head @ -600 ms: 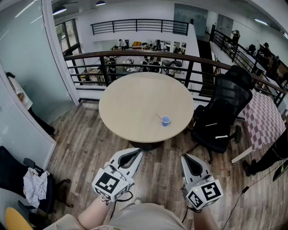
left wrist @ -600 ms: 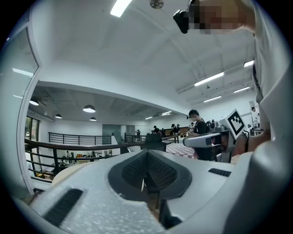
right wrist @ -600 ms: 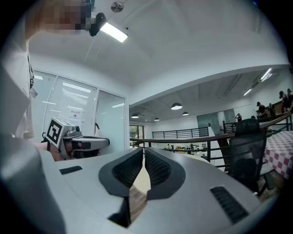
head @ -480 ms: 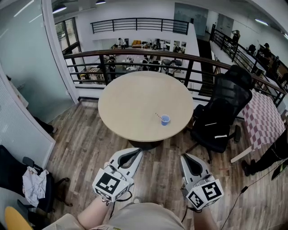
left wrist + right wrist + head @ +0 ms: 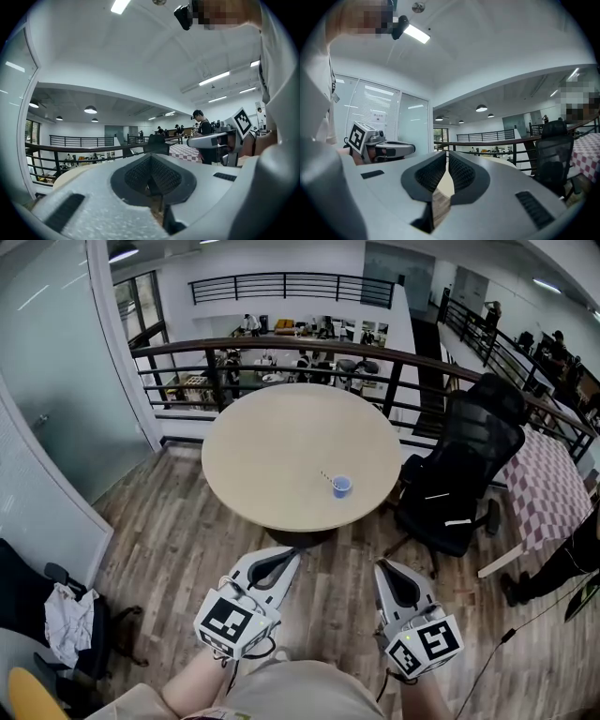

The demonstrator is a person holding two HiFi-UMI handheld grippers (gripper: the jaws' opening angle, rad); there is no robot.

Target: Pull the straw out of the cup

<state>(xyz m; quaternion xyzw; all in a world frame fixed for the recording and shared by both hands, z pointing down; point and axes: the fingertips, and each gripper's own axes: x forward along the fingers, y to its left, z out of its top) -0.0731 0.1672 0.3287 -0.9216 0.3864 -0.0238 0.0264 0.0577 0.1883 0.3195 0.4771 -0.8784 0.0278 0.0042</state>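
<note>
as seen from the head view, the left gripper [image 5: 281, 561] and the right gripper [image 5: 388, 570] are held low over the wooden floor [image 5: 159, 531], side by side but apart, both well short of the round table [image 5: 272, 446]. nothing is gripped or touched by either. the blue cup [image 5: 342, 487] is set upright near the table's near right edge, and the straw [image 5: 328, 478] is leant out of it to the left. a black office chair [image 5: 459, 474] is placed just right of the table, and a dark railing [image 5: 281, 354] is seen behind it.

in the left gripper view, the jaws are seen closed tip to tip, with nothing between the ribbed pads [image 5: 137, 176].

in the right gripper view, the jaws are likewise met at their tips and empty; only a narrow wedge of floor and tabletop is shown below the meeting point.
</note>
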